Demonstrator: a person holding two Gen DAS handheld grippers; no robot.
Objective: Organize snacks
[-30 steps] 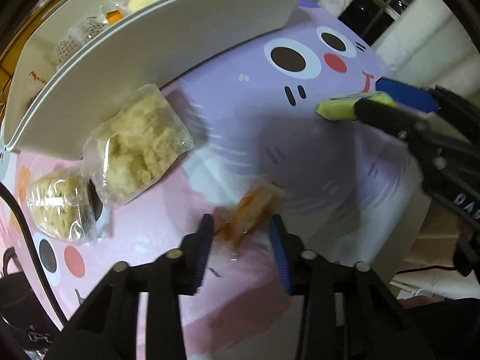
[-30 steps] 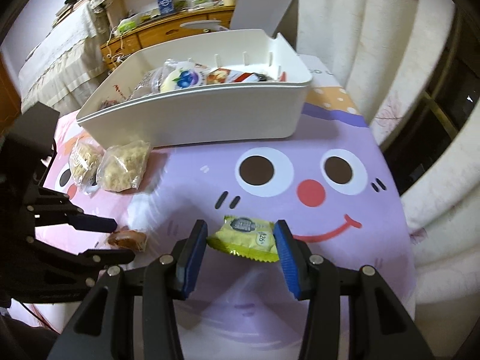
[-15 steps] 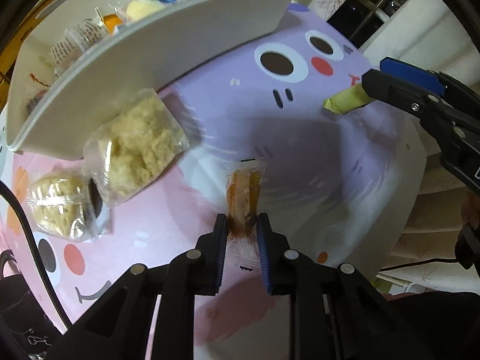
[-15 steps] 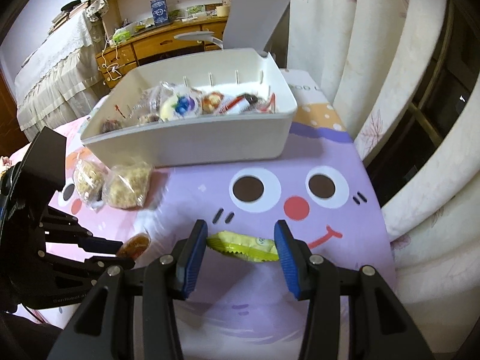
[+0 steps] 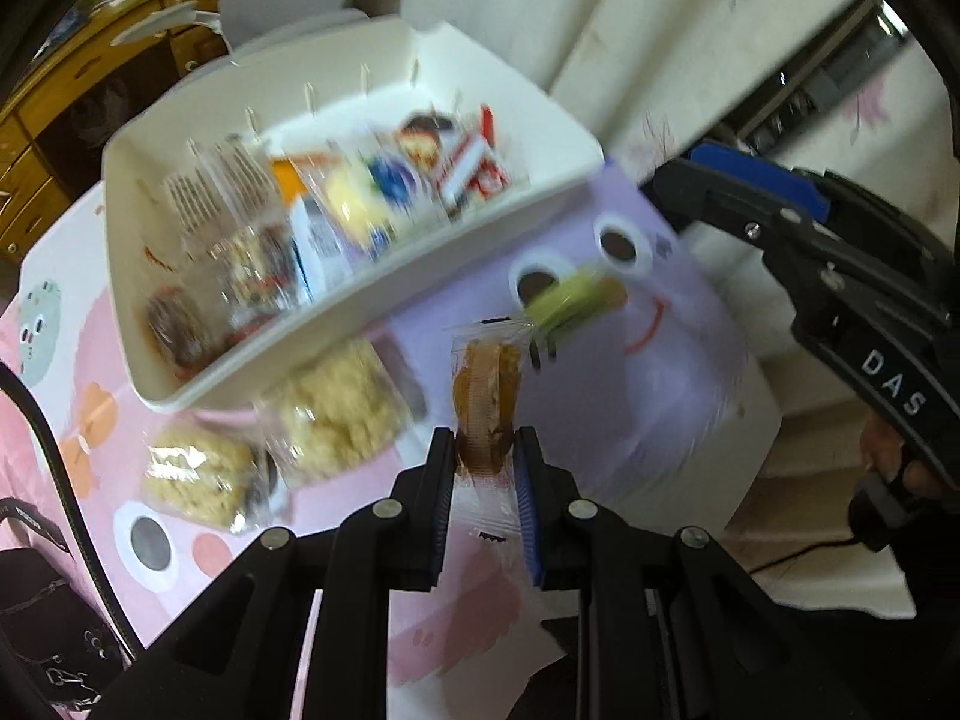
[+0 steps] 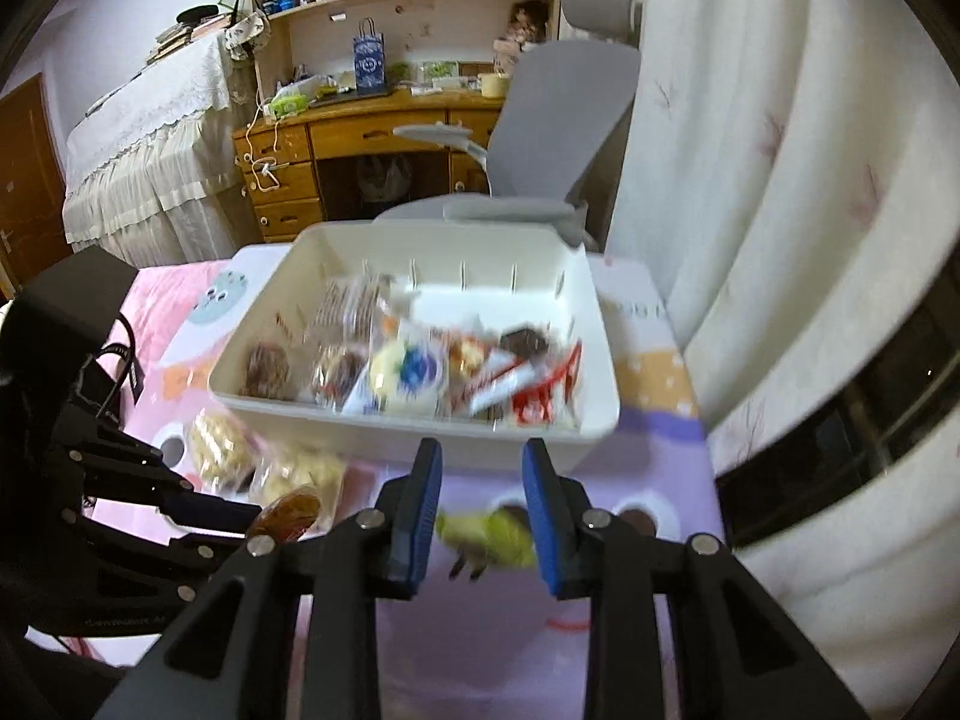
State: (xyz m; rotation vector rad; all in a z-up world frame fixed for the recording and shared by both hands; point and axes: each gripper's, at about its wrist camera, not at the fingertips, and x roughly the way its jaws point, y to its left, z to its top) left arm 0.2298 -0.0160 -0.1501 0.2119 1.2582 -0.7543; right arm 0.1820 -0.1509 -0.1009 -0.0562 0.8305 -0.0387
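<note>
My left gripper is shut on a brown snack in a clear wrapper, held up off the cartoon cat mat. My right gripper is shut on a yellow-green packet that is crumpled between its blue pads above the mat. The white bin lies just ahead of both grippers and holds several wrapped snacks. In the left wrist view the bin is up and to the left. The brown snack also shows at the left of the right wrist view.
Two clear bags of pale crumbly snack lie on the mat beside the bin's near wall. A grey office chair and a wooden desk stand behind the table. Curtains hang along the right.
Both grippers have risen with their snacks, so the bin's inside now shows. The left jaws closed on the brown snack and the right jaws squeezed narrower on the yellow-green packet.
</note>
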